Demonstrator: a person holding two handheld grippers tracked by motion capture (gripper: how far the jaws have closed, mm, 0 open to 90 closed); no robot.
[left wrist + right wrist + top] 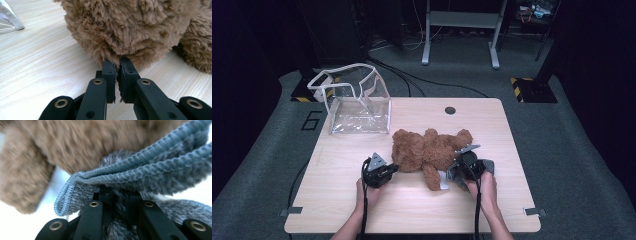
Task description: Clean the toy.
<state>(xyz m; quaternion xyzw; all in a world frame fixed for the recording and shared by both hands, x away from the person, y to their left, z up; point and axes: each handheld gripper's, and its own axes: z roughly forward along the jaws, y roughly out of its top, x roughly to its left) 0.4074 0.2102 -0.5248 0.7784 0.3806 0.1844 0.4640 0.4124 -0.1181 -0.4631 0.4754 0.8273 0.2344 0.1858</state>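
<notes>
A brown teddy bear (pixel 432 150) lies on its side near the middle of the table (pixel 412 210), its long axis running roughly left to right across the person's front, one leg sticking out toward the near edge. The left gripper (pixel 388 169) sits at the bear's left end; in the left gripper view its jaws are nearly closed and pinch a tuft of the bear's fur (pixel 117 56). The right gripper (pixel 460 169) is at the bear's right end, close against its body, and its jaws are clamped on a grey-blue cloth (pixel 140 177) bunched against the plush; the cloth (pixel 451 176) lies partly under the bear. A clear plastic bag (pixel 357 102) stands open at the far left corner, well apart from the bear and nearer the left hand. Any lift toward the bag would probably travel up and to the left.
</notes>
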